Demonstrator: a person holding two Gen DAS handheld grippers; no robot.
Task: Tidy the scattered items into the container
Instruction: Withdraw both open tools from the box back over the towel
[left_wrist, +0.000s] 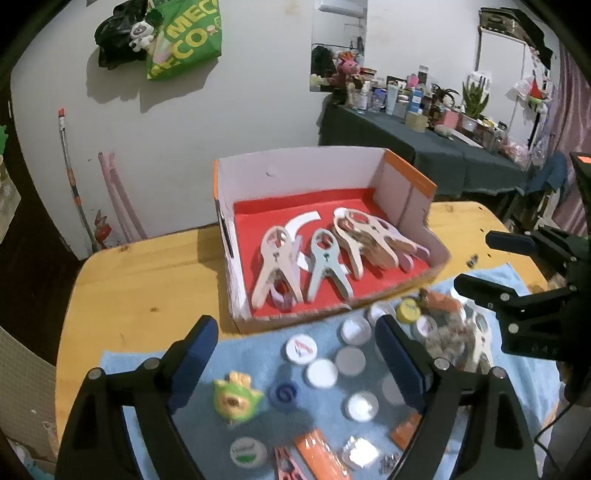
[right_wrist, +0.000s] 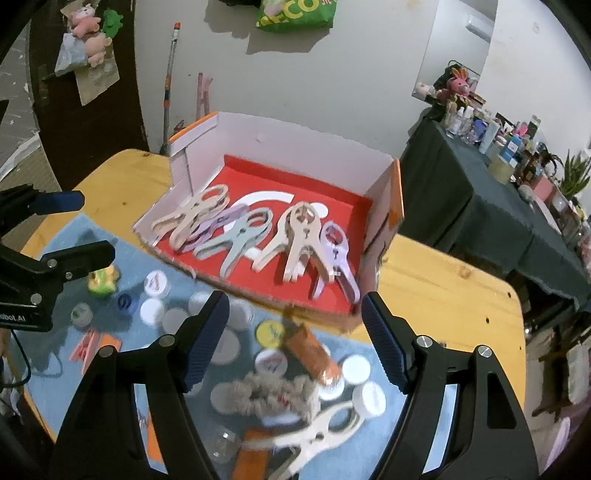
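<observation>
Both hand-held grippers tilt down over the blue towel, jaws spread wide with nothing between them: left hand-held gripper, right hand-held gripper. The box on the table already holds several big clips. Only the right view shows the beige scrunchie and a loose white clip clearly.

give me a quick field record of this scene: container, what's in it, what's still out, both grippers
container: open cardboard box with red floor, on the wooden table
in box: several large plastic clamps, cream, blue-grey and lilac
still out: bottle caps, a cream clamp, a green toy, orange packets, all on the blue cloth
left gripper: open, empty, above the cloth
right gripper: open, empty, above the cloth
</observation>
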